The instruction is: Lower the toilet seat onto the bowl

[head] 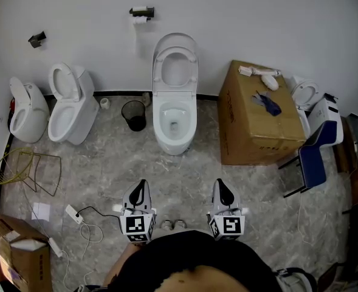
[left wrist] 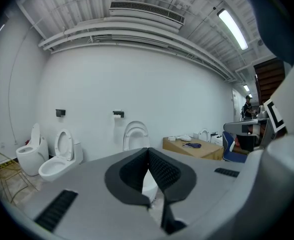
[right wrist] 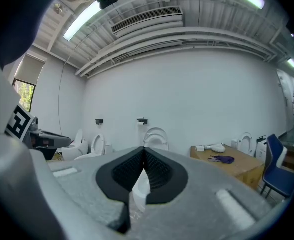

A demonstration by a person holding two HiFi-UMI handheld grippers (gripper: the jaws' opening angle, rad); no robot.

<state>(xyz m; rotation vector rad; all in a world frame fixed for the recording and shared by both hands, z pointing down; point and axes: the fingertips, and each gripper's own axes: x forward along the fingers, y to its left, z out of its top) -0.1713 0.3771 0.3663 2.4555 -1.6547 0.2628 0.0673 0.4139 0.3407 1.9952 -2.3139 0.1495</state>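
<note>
A white toilet (head: 175, 117) stands against the far wall, its seat and lid (head: 175, 62) raised upright against the wall. The same raised seat (left wrist: 136, 134) shows past the jaws in the left gripper view and the seat (right wrist: 155, 136) in the right gripper view. My left gripper (head: 140, 190) and right gripper (head: 222, 188) are side by side near the bottom of the head view, well short of the toilet. Both are shut with nothing between the jaws. The left gripper (left wrist: 147, 154) and right gripper (right wrist: 144, 154) point toward the bowl.
A black waste bin (head: 134, 115) sits left of the toilet, two more toilets (head: 69, 105) farther left. A large cardboard box (head: 258, 114) stands right of it, a blue chair (head: 315, 154) beyond. A power strip and cable (head: 81, 216) lie on the floor.
</note>
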